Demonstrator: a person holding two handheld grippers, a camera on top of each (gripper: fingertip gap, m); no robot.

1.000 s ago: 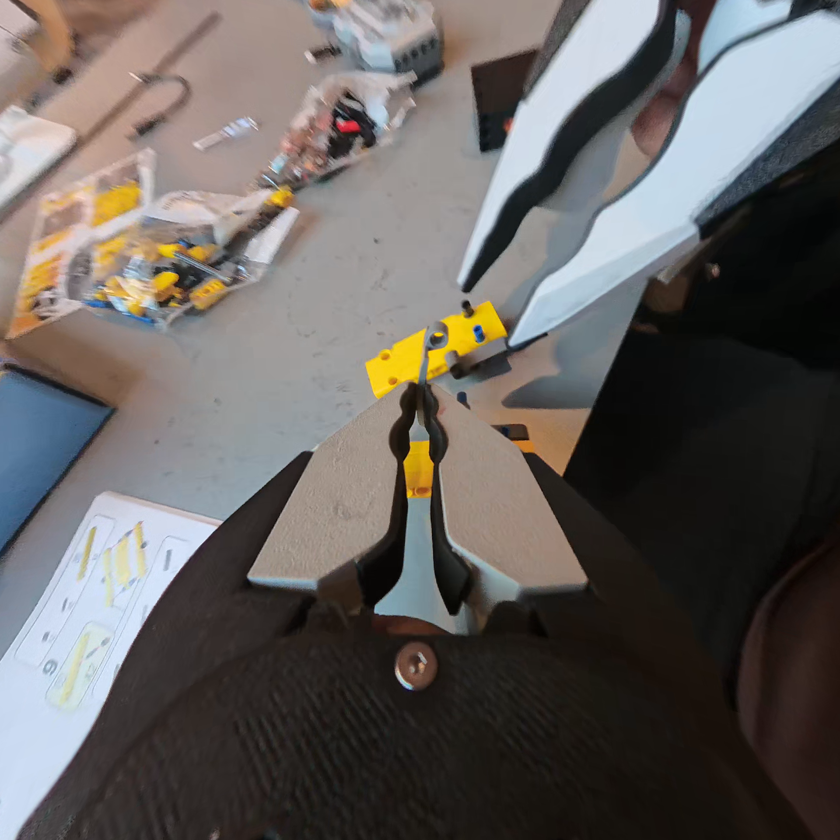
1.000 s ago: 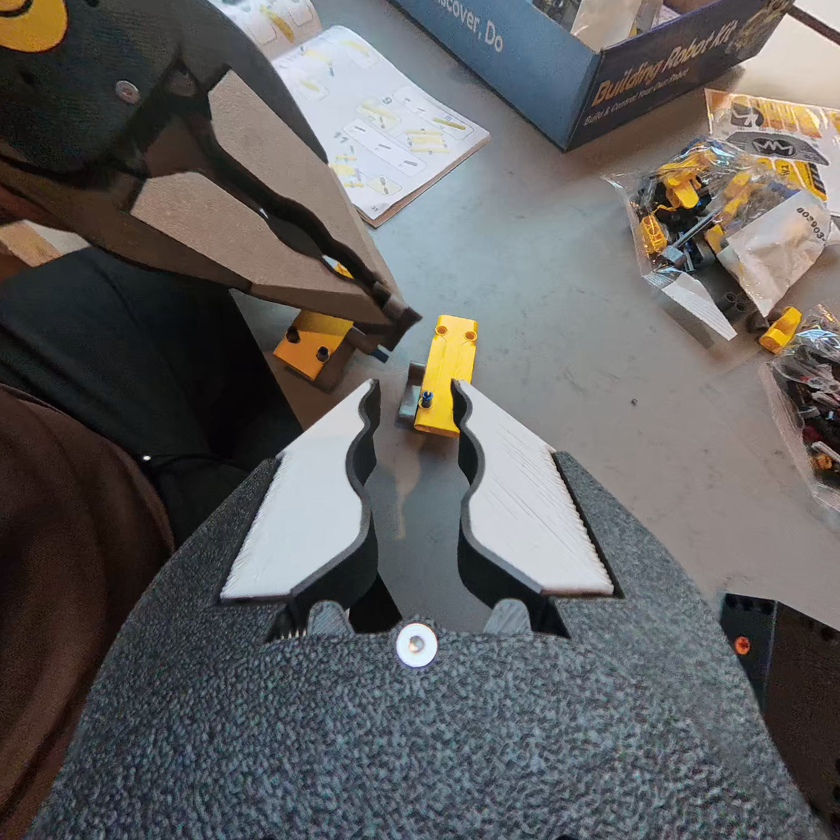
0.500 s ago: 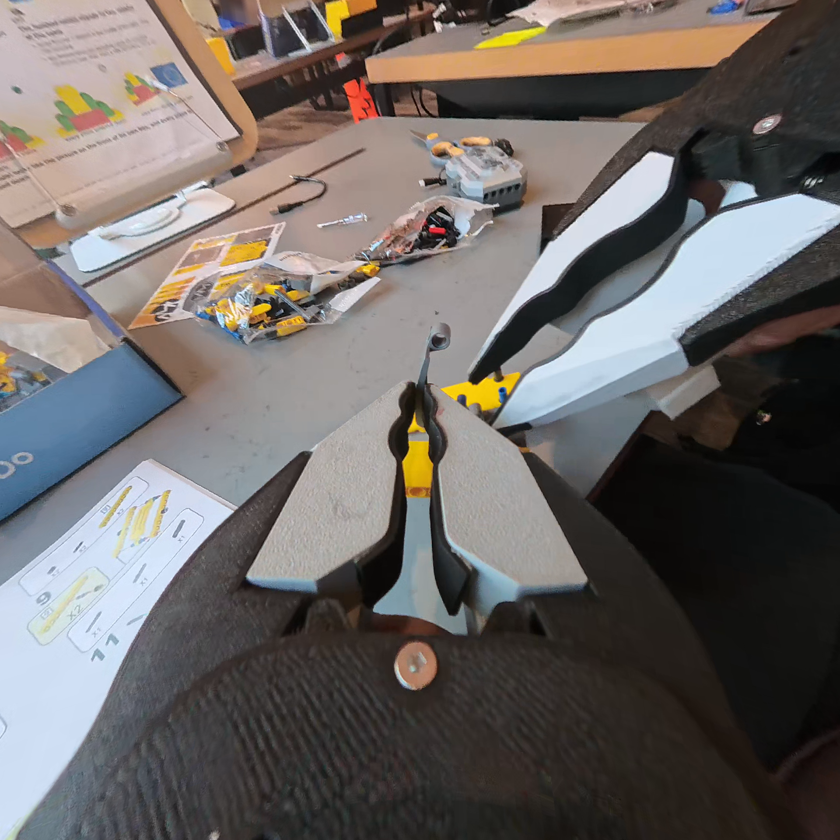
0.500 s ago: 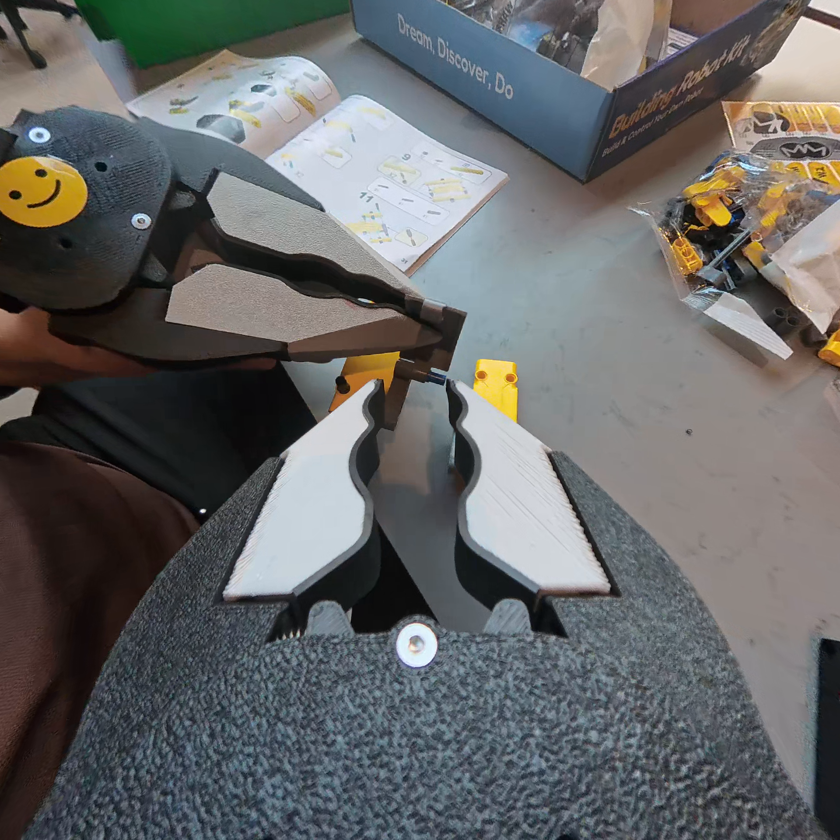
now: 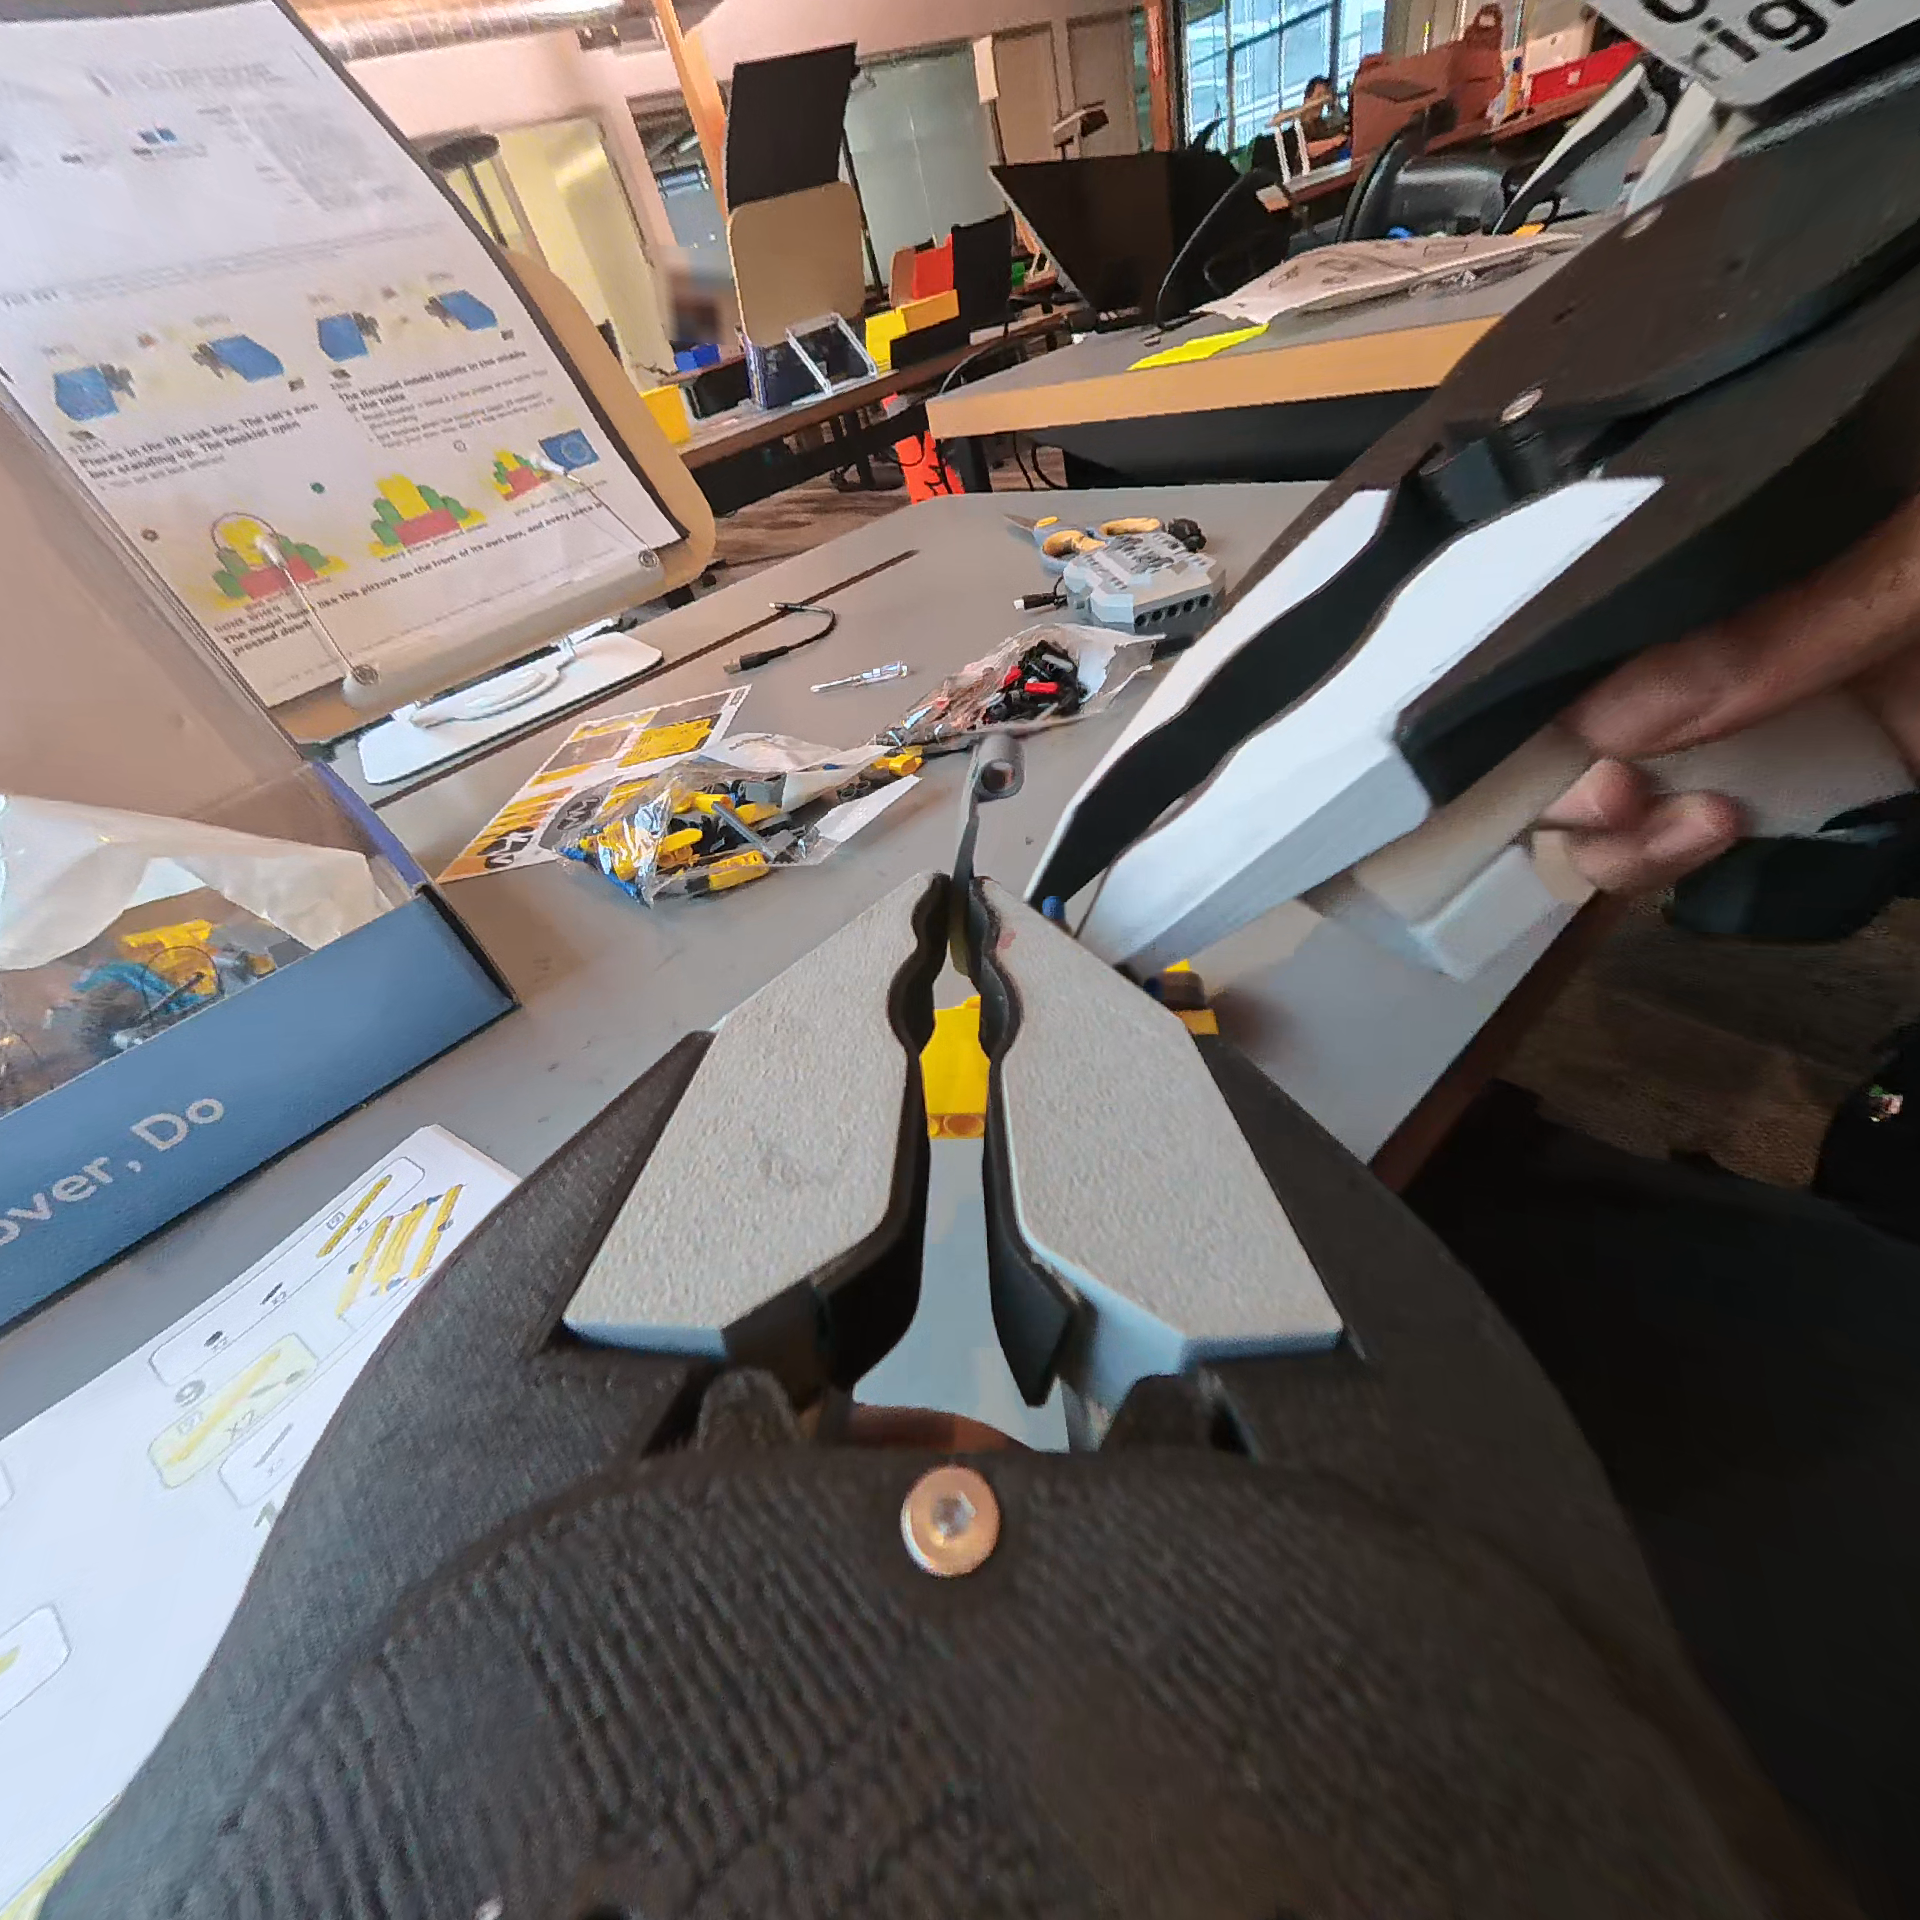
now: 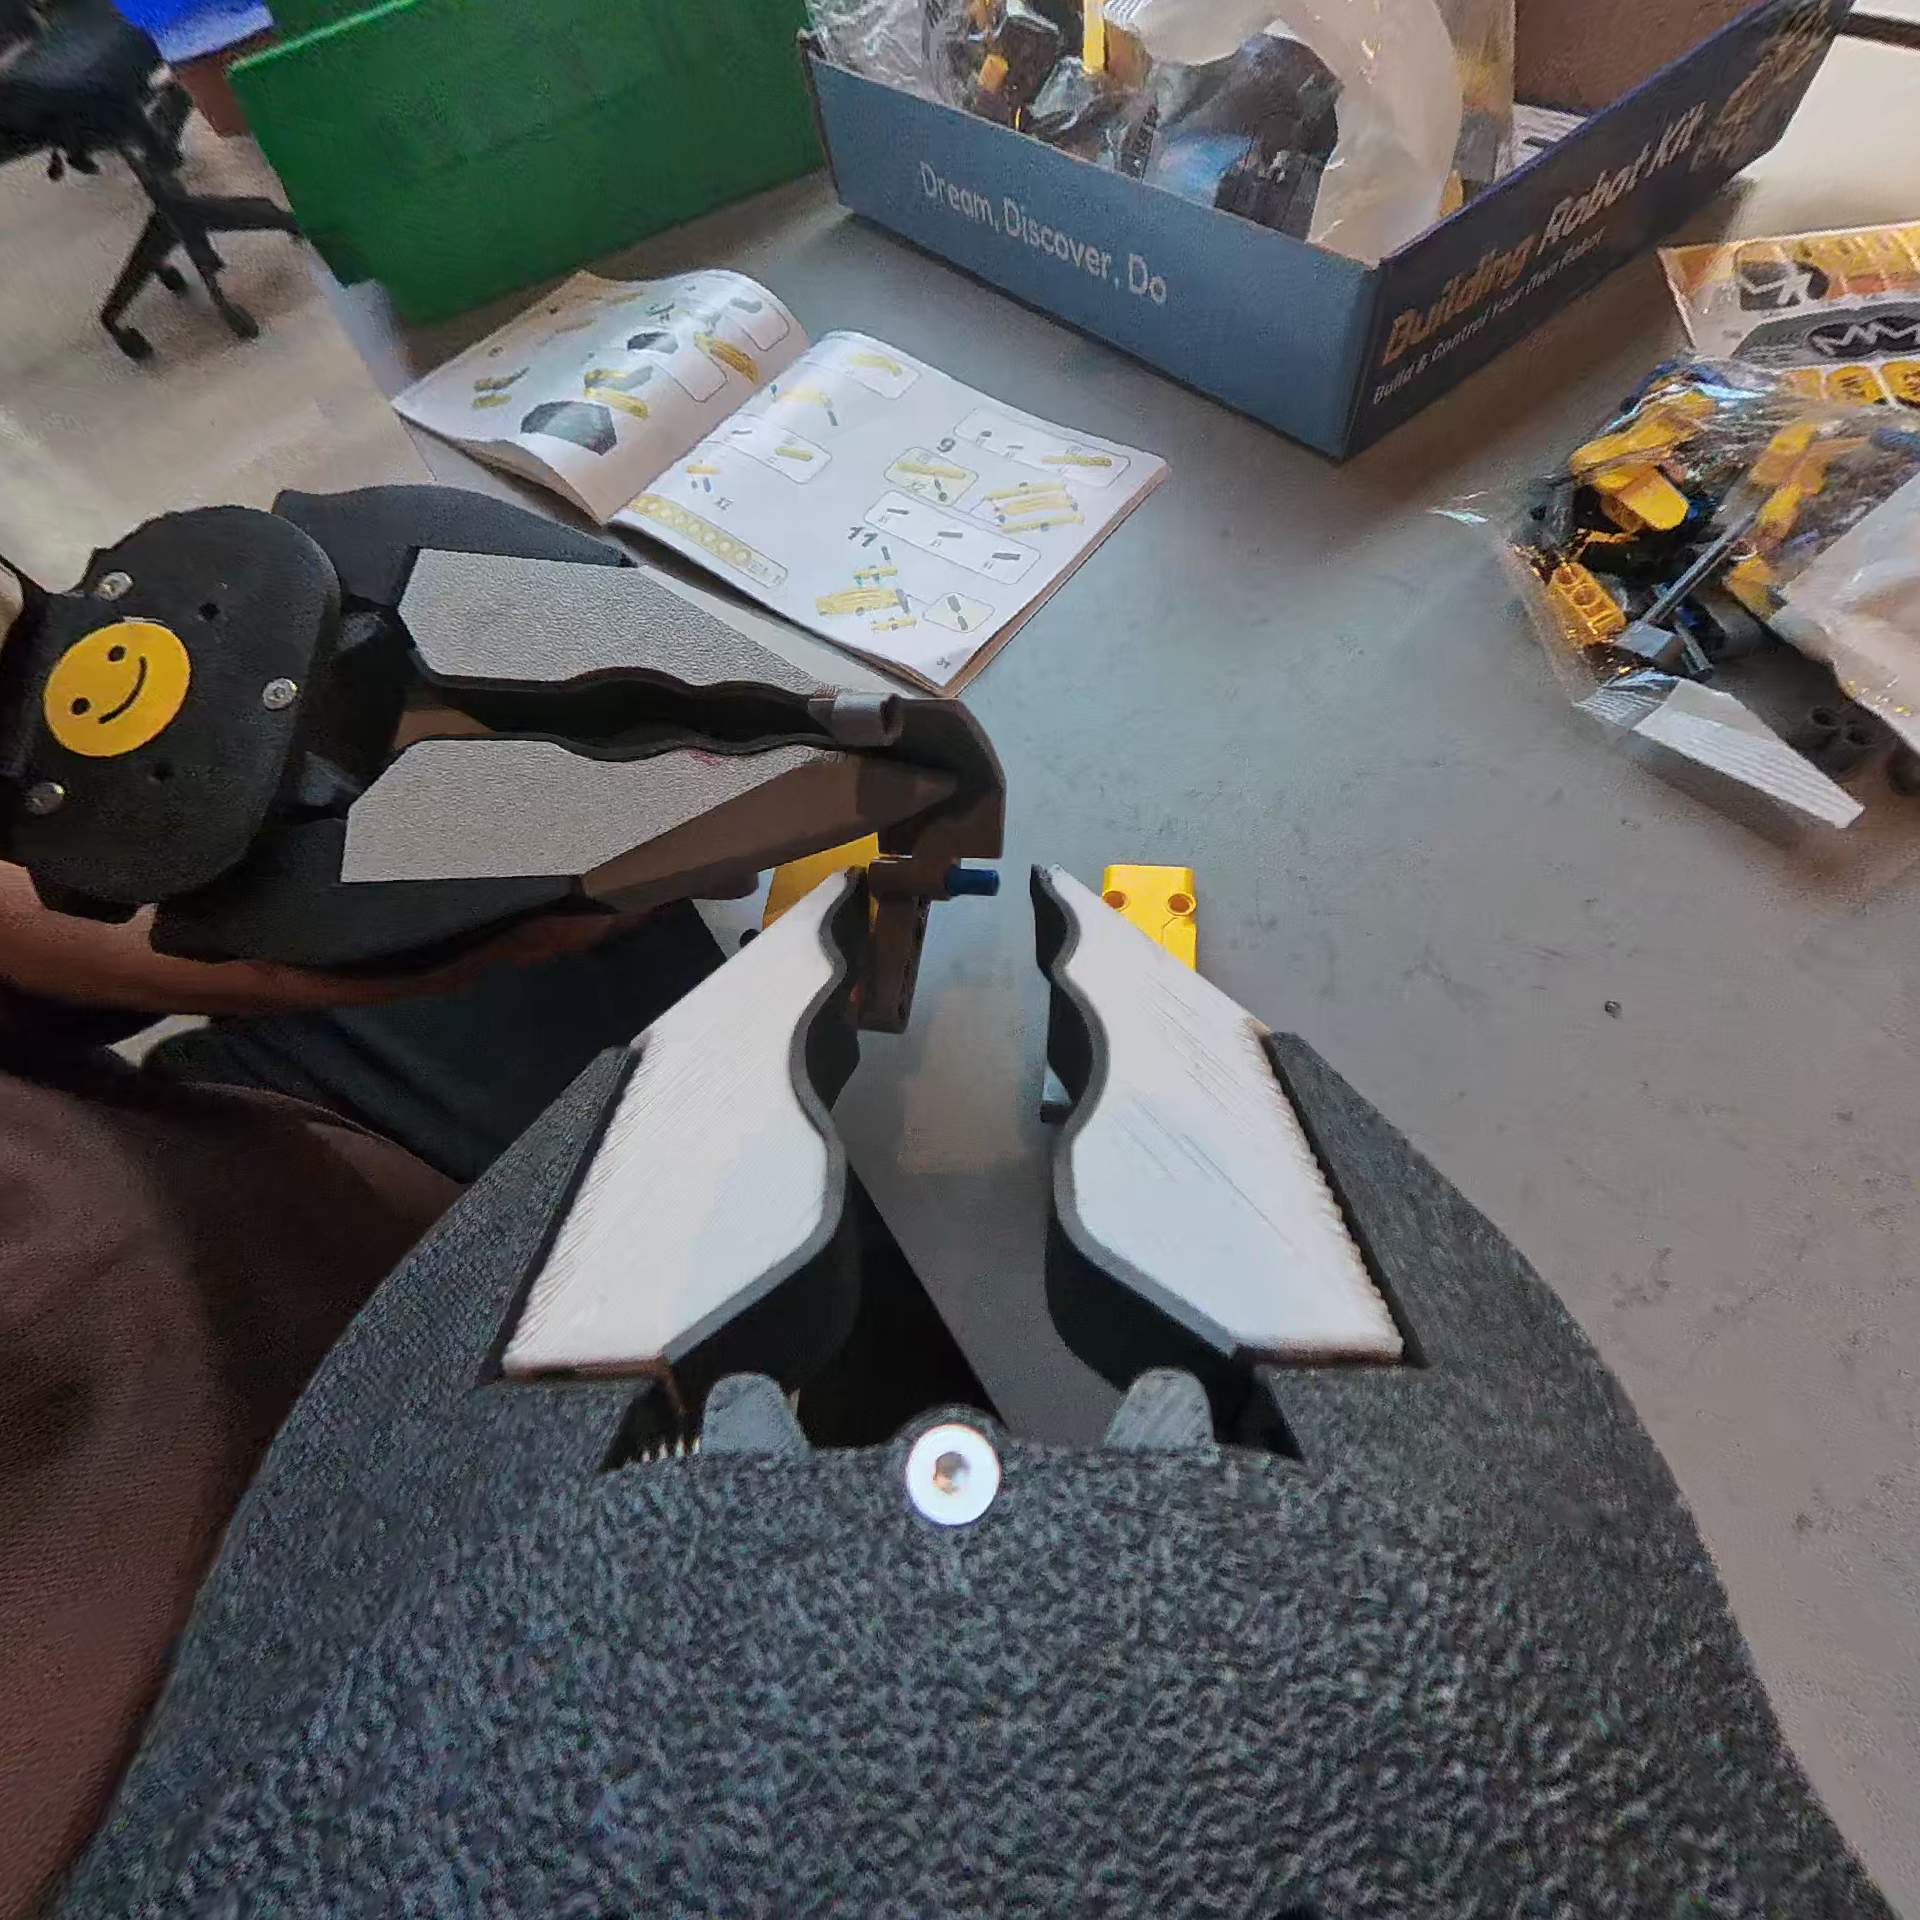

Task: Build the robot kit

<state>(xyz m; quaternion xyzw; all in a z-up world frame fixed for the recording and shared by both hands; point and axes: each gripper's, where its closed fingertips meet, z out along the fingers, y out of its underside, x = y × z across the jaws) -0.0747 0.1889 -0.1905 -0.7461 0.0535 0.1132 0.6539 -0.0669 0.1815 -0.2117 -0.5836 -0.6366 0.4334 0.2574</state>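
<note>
My left gripper (image 5: 961, 899) is shut on a dark grey bent beam (image 5: 985, 800) and holds it above the grey table (image 5: 644, 997). In the right wrist view the left gripper (image 6: 925, 774) comes in from the left, and the beam (image 6: 961, 790) carries a small blue pin (image 6: 971, 883) that points sideways. My right gripper (image 6: 945, 883) is open, with the blue pin between its white fingertips. It also shows in the left wrist view (image 5: 1075, 914), close beside the beam. A yellow block (image 6: 1148, 904) lies on the table just beyond the right finger. Another yellow piece (image 5: 956, 1070) shows under my left fingers.
A blue cardboard box (image 6: 1091, 249) with bagged parts stands at the back, an open instruction booklet (image 6: 831, 468) before it. Clear bags of yellow and black parts (image 6: 1714, 540) lie to the right. A propped instruction sheet (image 5: 291, 364) and a grey hub (image 5: 1143, 592) stand farther off. The table edge (image 5: 1455, 1070) is close. Less than 4 cm separates the two grippers' tips. About 5 centimeters separates my right fingertips from the yellow block (image 6: 1148, 904).
My left gripper has lifted the grey beam off the table and tilted up. The blue pin now sits between the open right fingertips, higher above the yellow block.
</note>
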